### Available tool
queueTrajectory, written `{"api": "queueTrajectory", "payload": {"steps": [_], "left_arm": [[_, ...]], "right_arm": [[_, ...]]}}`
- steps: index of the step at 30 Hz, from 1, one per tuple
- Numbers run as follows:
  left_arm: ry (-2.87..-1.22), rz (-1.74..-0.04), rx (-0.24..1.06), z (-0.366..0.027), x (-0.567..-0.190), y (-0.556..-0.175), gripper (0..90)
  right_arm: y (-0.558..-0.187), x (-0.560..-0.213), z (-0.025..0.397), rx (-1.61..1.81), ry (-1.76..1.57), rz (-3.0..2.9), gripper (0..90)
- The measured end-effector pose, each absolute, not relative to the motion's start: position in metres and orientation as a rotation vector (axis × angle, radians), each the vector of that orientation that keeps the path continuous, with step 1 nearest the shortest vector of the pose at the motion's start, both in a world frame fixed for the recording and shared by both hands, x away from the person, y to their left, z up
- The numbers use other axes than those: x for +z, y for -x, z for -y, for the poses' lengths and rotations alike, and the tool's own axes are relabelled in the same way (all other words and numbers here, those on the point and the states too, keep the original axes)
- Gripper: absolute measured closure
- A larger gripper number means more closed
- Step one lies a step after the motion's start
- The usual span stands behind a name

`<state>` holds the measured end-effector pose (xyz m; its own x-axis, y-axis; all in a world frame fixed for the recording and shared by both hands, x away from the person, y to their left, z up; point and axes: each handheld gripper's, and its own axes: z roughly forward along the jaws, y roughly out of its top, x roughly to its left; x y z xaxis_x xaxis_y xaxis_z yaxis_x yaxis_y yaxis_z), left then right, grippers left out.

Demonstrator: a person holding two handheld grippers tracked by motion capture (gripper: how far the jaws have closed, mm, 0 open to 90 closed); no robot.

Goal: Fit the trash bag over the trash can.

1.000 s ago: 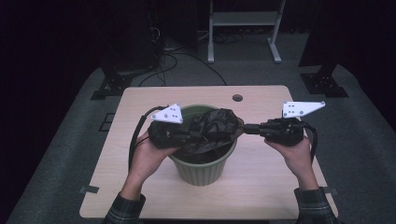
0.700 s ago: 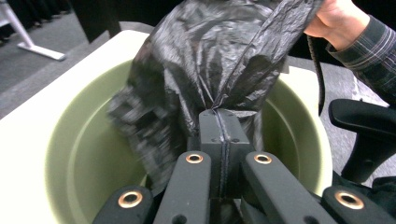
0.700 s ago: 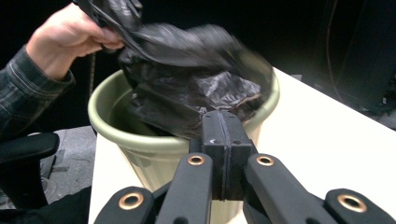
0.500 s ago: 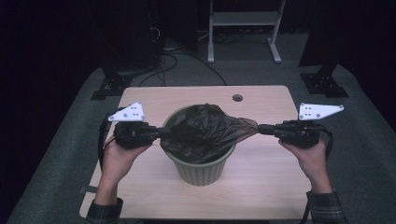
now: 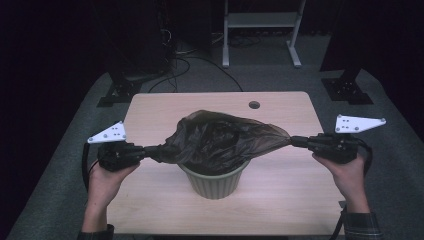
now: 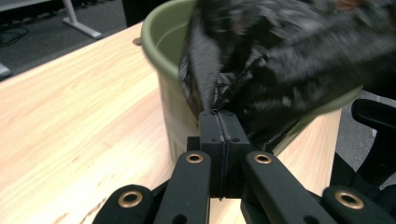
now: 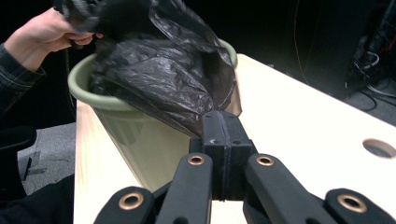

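A: What sits nearest the person?

B: Two hands, each gripping a tool. The left gripper (image 5: 150, 150) and the right gripper (image 5: 296, 142) flank a green bin (image 5: 215, 182) standing on a wooden table (image 5: 150, 107). Both pairs of jaws are pressed tight together, each pinching an edge of a black bin bag (image 5: 225, 140).

A: Where is the bag relative to the bin?

B: Its middle sags into the bin's mouth, while the two pinched edges are drawn out past the bin's rim to either side. In the left gripper view the left gripper (image 6: 219, 116) clamps bunched film just beside the bin wall (image 6: 175, 105). In the right gripper view the right gripper (image 7: 223, 122) holds film just outside the rim (image 7: 93, 100).

A: What could go wrong?

B: I judge that the thin film could tear or slip free if pulled any tauter, and the light bin could tip if one side tugs harder.

A: How does this differ from half a second ago?

B: The grippers stand farther out from the bin, and the bag is stretched wider.

A: And beyond the bin?

B: A round hole (image 5: 254, 105) in the table's far edge, then a white frame (image 5: 260, 30) on the floor.
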<state>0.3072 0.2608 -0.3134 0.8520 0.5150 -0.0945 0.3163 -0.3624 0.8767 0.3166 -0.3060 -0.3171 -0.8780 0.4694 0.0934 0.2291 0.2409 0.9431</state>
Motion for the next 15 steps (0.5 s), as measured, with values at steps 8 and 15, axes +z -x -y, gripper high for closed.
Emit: {"api": "queueTrajectory", "payload": {"steps": [8,15], "left_arm": [[-1.984,-0.673,0.23,-0.274,-0.332,-0.31,90.0],[-1.947,-0.672,0.254,-0.281,-0.326,-0.306,68.9]], "right_arm": [[-0.315,-0.338,0.32,1.652,-0.75,-2.311,89.8],[-0.315,-0.344,0.322,1.663,-0.767,-2.299,72.5]]}}
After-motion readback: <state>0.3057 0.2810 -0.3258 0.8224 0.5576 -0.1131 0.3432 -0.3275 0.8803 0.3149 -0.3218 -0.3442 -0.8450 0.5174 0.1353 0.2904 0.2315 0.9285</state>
